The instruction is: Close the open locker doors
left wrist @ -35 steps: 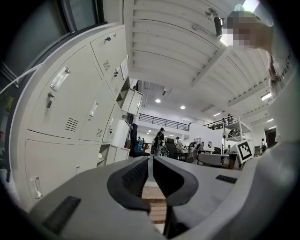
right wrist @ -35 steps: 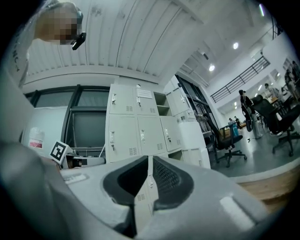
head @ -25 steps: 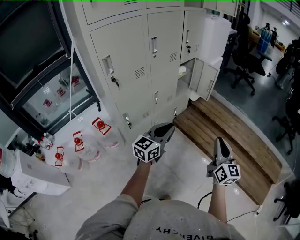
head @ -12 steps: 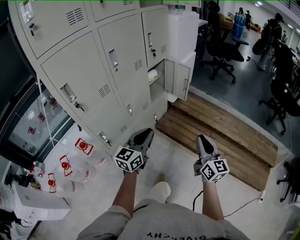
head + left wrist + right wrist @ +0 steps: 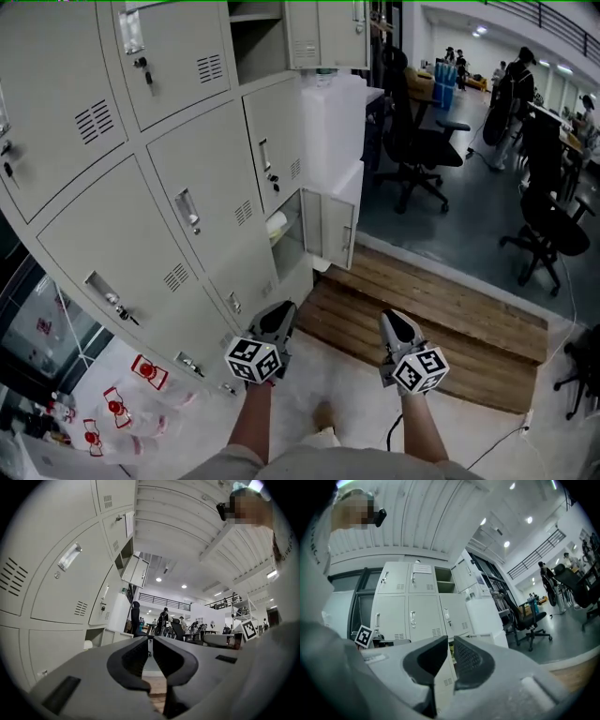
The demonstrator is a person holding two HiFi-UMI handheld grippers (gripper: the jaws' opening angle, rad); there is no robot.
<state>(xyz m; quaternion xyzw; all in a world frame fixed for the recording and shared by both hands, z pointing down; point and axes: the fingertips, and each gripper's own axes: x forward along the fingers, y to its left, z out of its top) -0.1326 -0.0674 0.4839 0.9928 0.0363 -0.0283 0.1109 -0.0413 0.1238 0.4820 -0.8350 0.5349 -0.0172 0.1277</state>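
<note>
Closer now to the lockers [image 5: 187,281], both forearms reach forward side by side at lower centre, left gripper [image 5: 278,312] and right gripper [image 5: 393,321] clenched empty, open locker door [image 5: 337,228] ajar just above them.

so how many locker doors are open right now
2. The lower open door hangs just above the wooden platform; the upper open door is at the top edge. More may be out of frame.

Left gripper [image 5: 277,317] and right gripper [image 5: 393,323] in grey moulded plastic, black ribbed pads [image 5: 469,658], white cube [image 5: 253,360] with black square markers on each, grey short-sleeved shirt [image 5: 328,465].
</note>
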